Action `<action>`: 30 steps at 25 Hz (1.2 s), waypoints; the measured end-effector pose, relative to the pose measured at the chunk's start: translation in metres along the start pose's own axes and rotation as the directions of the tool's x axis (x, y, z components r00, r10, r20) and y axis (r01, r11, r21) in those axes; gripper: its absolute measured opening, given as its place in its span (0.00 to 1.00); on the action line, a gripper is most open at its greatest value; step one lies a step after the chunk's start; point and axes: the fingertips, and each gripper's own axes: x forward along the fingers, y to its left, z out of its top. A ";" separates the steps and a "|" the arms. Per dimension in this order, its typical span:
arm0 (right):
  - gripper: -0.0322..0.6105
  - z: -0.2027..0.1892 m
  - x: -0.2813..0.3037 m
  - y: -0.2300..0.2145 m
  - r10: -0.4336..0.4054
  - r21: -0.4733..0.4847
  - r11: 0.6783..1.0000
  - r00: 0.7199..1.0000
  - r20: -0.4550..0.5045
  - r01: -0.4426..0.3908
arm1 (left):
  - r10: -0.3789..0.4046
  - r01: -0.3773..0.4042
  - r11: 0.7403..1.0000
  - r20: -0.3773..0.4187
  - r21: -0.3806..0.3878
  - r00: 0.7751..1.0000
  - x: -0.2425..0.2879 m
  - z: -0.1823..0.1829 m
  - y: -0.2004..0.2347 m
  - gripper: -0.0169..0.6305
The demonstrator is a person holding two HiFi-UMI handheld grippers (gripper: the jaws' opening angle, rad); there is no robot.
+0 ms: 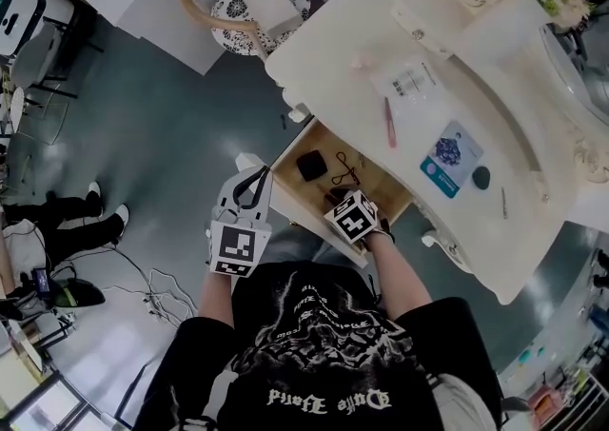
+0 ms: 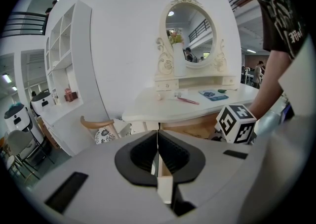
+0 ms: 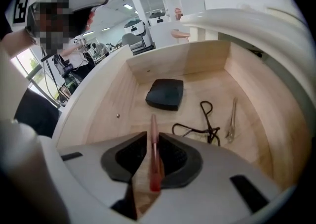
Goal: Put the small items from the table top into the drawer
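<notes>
Pen between the right jaws, over the open drawer

Head view: right gripper [image 1: 335, 197] dips into the drawer [image 1: 293, 157]; another pink stick [image 1: 389, 123] waits on the table top [image 1: 504, 229]. Left gripper view: left gripper [image 2: 157, 138] is closed on nothing. Right gripper view: the pink pen [image 3: 154, 155] sits between narrowly parted jaws, seemingly unpressed. It looks light, stiff and prone to roll, so pinch mid-shaft. A black case [image 3: 165, 94], curler [image 3: 202, 125] and tweezers [image 3: 231, 119] lie beyond.

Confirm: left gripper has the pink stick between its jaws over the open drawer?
No, wrong side: the pink stick sits between the jaws of the right gripper over the open drawer, as the right gripper view shows. The left gripper is shut, empty.
</notes>
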 end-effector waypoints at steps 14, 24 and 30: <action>0.26 0.031 -0.062 -0.003 -0.036 0.187 0.982 0.974 0.224 -0.007 | -0.071 0.071 0.997 0.066 0.005 0.995 0.008 0.022 -0.026 0.05; 0.18 0.042 -0.135 0.001 -0.160 0.167 0.981 0.912 0.377 0.103 | -0.135 0.139 0.990 0.120 -0.026 0.984 0.009 0.041 -0.063 0.05; 0.13 0.020 -0.184 0.000 -0.242 0.186 0.967 0.867 0.435 0.177 | -0.198 0.204 0.979 0.184 -0.014 0.963 0.010 0.068 -0.096 0.05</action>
